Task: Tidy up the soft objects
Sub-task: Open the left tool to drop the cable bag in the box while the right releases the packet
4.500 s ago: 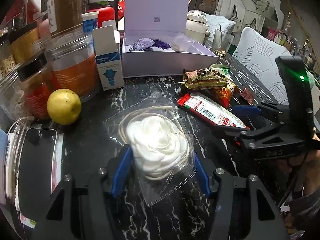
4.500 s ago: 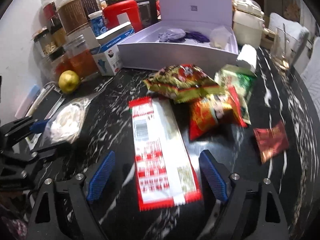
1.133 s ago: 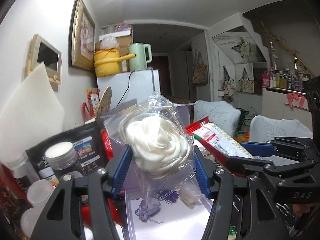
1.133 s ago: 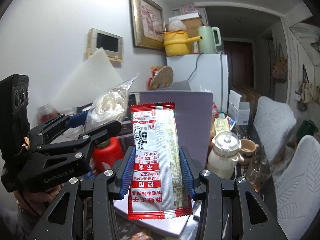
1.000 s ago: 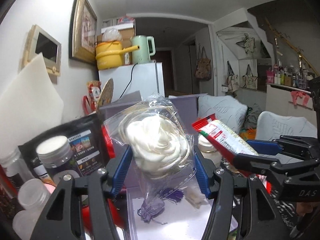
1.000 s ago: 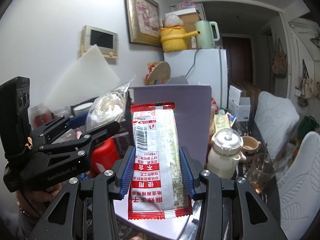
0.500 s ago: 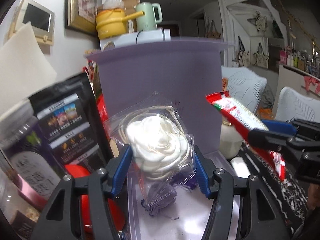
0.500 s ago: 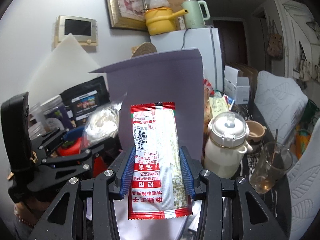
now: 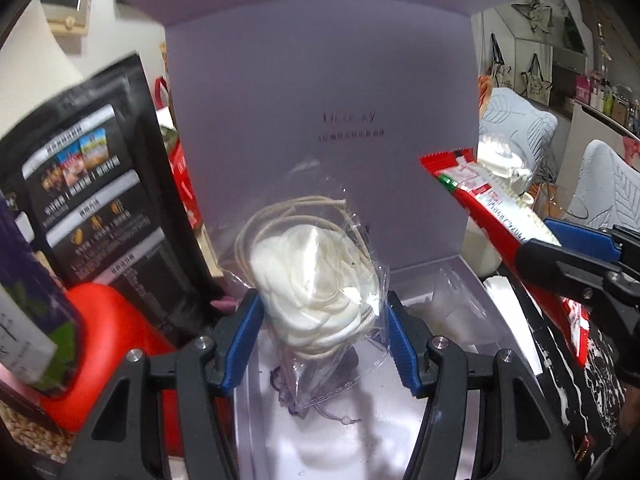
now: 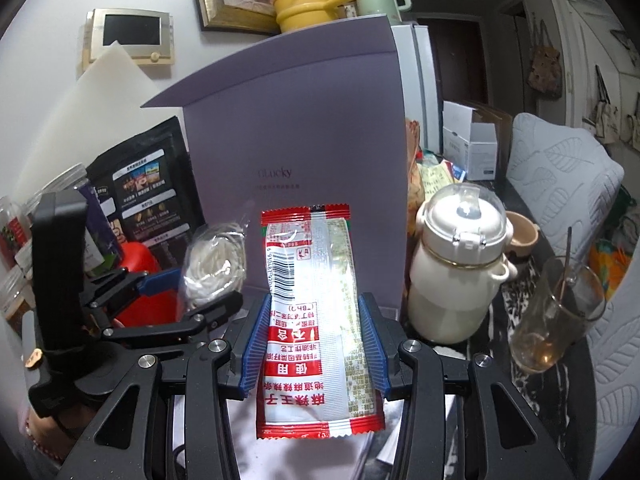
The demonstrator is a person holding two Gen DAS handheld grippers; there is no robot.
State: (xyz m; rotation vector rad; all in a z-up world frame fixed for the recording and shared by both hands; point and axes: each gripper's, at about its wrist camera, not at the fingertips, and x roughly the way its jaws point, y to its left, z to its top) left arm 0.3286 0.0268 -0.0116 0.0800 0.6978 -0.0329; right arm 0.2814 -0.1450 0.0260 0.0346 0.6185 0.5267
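Note:
My left gripper [image 9: 322,340] is shut on a clear bag with a white fabric rose [image 9: 316,284] and holds it over the open lavender box [image 9: 472,276], in front of its upright lid [image 9: 320,80]. A small purple pouch [image 9: 316,376] lies in the box under the bag. My right gripper [image 10: 312,340] is shut on a red and white snack packet [image 10: 310,280], held upright near the lid [image 10: 296,120]. The rose bag [image 10: 216,264] and left gripper [image 10: 176,296] show at left there; the packet [image 9: 496,208] and right gripper [image 9: 580,256] show at right in the left wrist view.
A black pouch [image 9: 88,184] and a red container [image 9: 104,328] stand left of the box. A white lidded jug [image 10: 460,272], a small cup [image 10: 520,232] and a glass with a spoon [image 10: 556,316] stand on the right on the black marble table [image 10: 532,384].
Both grippers have moved forward and down toward the lavender box, each still holding its item. The rose bag now hangs over the box interior.

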